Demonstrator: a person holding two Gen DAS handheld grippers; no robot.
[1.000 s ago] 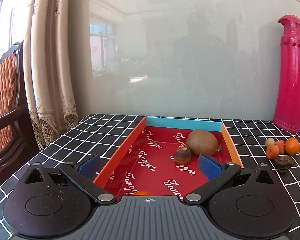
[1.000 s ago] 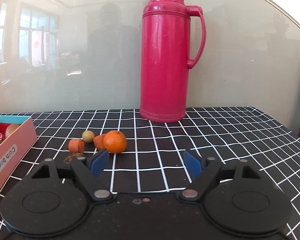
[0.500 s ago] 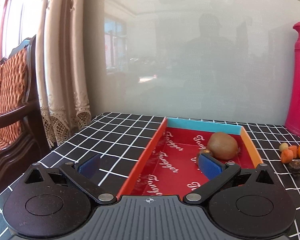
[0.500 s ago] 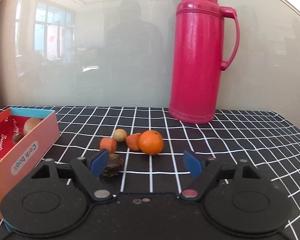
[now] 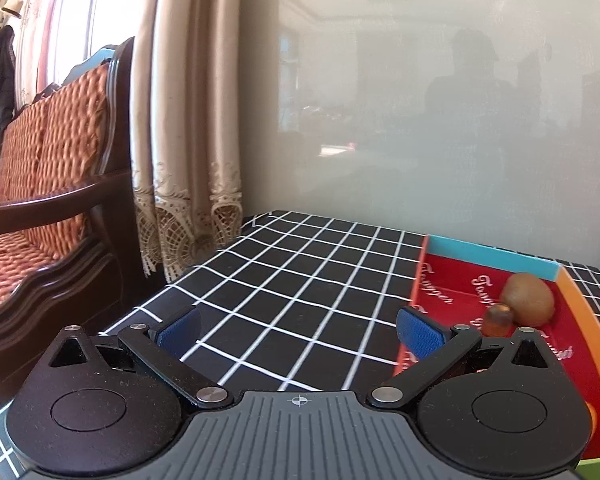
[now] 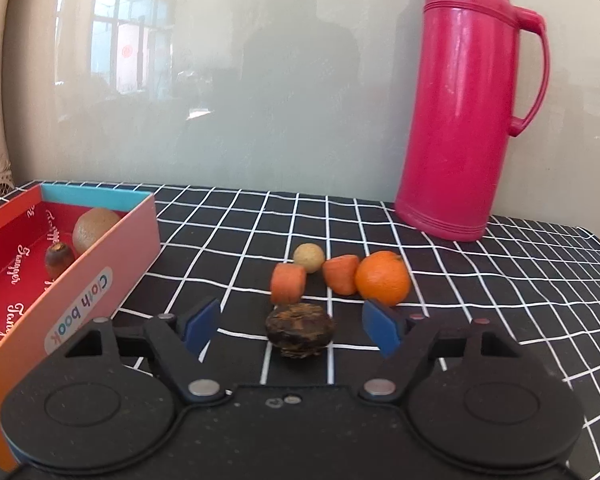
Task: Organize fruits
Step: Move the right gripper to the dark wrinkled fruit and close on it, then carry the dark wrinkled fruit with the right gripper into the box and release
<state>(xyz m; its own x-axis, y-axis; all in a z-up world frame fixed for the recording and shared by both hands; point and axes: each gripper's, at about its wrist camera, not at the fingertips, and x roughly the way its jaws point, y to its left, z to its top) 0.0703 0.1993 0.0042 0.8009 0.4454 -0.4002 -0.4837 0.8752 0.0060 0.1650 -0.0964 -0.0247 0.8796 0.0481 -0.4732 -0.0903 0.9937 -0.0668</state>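
Nearest the right gripper (image 6: 290, 326), a dark wrinkled fruit (image 6: 300, 329) lay on the checked cloth (image 6: 480, 300) between the blue pads, which stood apart from it; the jaws had just been closing, yet touched nothing. Just beyond lay two carrot pieces (image 6: 288, 283), a small pale round fruit (image 6: 309, 257) and an orange (image 6: 383, 278), close together, the orange just behind the right pad. To the left stood the red box (image 6: 112, 256), its pink wall close to the left pad, with a kiwi (image 6: 94, 229) and a small brown fruit (image 6: 59, 258) inside near the far end. Far right, a pink thermos (image 6: 466, 112) stood against the glass panel. The left gripper (image 5: 298, 330) hung open and empty over bare cloth left of the box, with the table's left edge, curtain (image 5: 188, 120) and wooden sofa (image 5: 44, 200) beyond.
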